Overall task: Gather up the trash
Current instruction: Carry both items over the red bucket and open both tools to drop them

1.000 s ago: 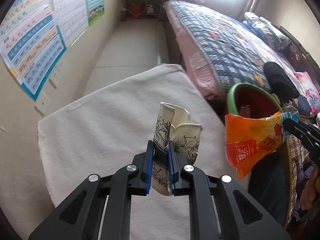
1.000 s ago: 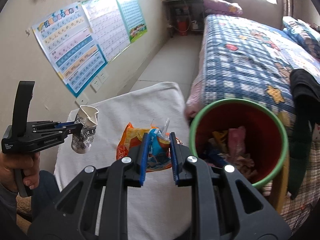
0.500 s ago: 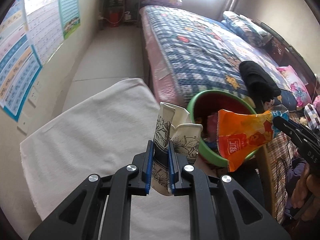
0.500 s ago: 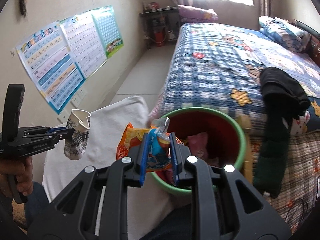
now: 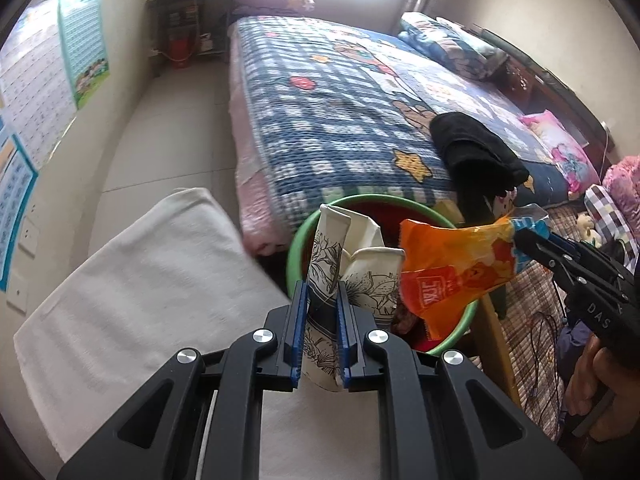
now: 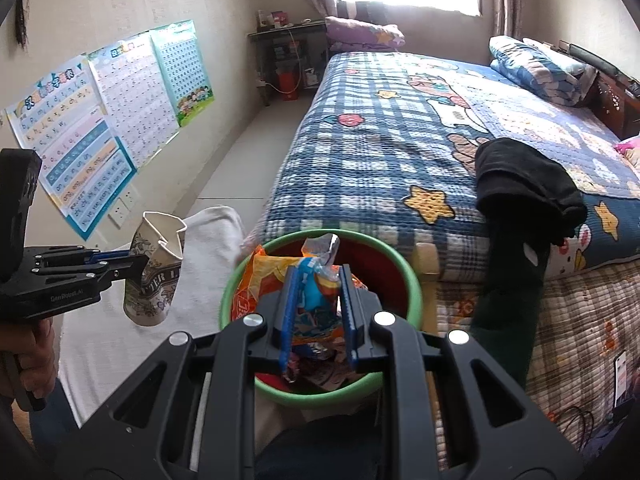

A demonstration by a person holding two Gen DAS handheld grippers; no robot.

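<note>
A crushed paper cup [image 5: 352, 276] with black flower drawings is pinched tight between the blue pads of the left gripper [image 5: 322, 336]. The cup is held upright in the air, above the near right edge of the white cloth [image 5: 132, 296] and just in front of the bin's left rim. In the right wrist view the same cup [image 6: 154, 268] is seen on the left, clear of the cloth [image 6: 208, 248], with the left gripper [image 6: 132, 266] shut around its middle.

An orange snack wrapper [image 6: 308, 304] is clamped between the fingers of the right gripper [image 6: 318, 320]. It is held over the open mouth of the bin [image 6: 408, 280], which is red inside with a green rim. Other scraps of trash can be seen down in the bin. In the left wrist view the wrapper [image 5: 452, 276] hangs from the tips of the right gripper [image 5: 524, 240] on the right side, over the bin [image 5: 296, 248], and it is just beside the cup.

A bed with a blue checked quilt [image 6: 400, 148] is seen behind the bin. A black piece of clothing [image 6: 524, 188] is draped over the near edge of the bed. Letter and number posters [image 6: 108, 120] are stuck on the left wall, and a small dark shelf [image 6: 284, 60] stands in the far corner under the window
</note>
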